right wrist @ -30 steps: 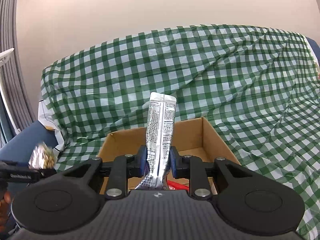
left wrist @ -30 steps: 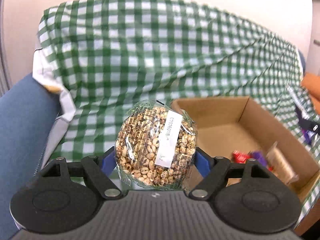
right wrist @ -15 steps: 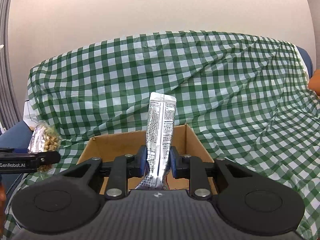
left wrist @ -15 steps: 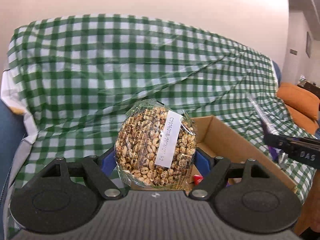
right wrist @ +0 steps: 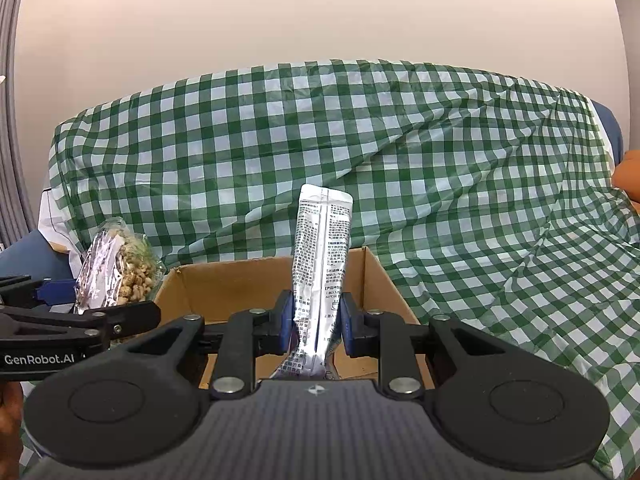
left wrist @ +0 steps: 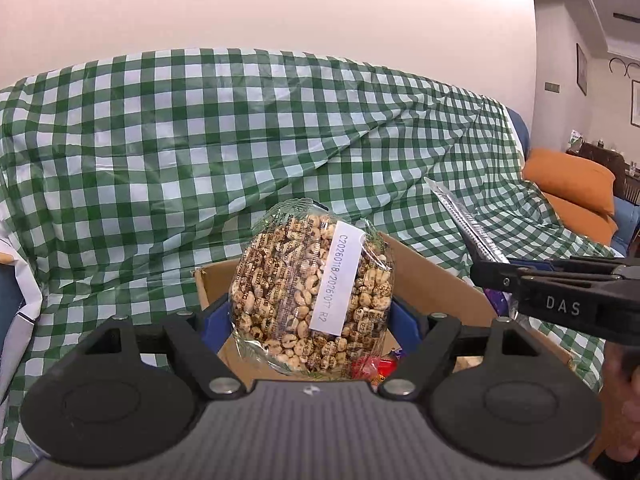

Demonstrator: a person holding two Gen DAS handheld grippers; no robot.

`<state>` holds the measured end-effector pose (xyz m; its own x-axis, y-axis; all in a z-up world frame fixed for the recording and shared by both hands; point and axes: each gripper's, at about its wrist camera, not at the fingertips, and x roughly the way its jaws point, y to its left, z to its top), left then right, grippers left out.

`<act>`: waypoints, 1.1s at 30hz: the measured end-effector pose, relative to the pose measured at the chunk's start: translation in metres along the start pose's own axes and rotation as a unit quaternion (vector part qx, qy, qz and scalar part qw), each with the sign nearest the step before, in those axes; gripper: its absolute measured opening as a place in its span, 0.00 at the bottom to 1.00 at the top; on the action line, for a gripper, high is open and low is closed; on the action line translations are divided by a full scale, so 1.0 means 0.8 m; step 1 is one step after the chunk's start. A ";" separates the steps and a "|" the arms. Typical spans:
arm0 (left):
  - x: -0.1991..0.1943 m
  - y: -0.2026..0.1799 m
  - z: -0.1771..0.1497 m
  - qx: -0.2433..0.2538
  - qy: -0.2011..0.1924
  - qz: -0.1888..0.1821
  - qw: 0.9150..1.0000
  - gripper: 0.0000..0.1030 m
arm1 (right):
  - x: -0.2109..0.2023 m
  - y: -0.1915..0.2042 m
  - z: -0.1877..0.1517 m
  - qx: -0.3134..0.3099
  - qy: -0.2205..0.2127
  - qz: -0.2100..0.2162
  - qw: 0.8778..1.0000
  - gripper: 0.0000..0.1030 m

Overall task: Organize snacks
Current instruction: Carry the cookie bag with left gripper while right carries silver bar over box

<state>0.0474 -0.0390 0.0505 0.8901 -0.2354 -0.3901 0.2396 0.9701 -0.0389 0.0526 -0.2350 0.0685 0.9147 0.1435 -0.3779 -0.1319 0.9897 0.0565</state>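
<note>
Though clamped, both claws' snacks (left wrist: pixel 312 296) aloft

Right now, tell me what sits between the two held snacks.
Only the open cardboard box shows between the puffed snack bag and the silver packet, in the right wrist view.

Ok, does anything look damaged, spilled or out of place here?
Nothing stands out. The puffed grain bag is intact in the left gripper, the silver sachet upright in the right gripper, both near the cardboard box.
</note>
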 end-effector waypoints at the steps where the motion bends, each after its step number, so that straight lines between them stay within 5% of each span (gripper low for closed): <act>1: 0.000 0.000 0.000 -0.001 0.000 -0.001 1.000 0.81 | 0.000 0.000 0.000 -0.001 0.000 0.000 1.000 0.24; 33: 0.017 -0.024 0.003 -0.003 -0.012 -0.025 1.000 0.81 | 0.003 0.000 -0.003 0.002 0.011 -0.013 1.000 0.25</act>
<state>0.0561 -0.0608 0.0483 0.8860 -0.2852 -0.3656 0.2823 0.9573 -0.0626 0.0537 -0.2348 0.0650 0.9087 0.1182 -0.4002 -0.1070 0.9930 0.0503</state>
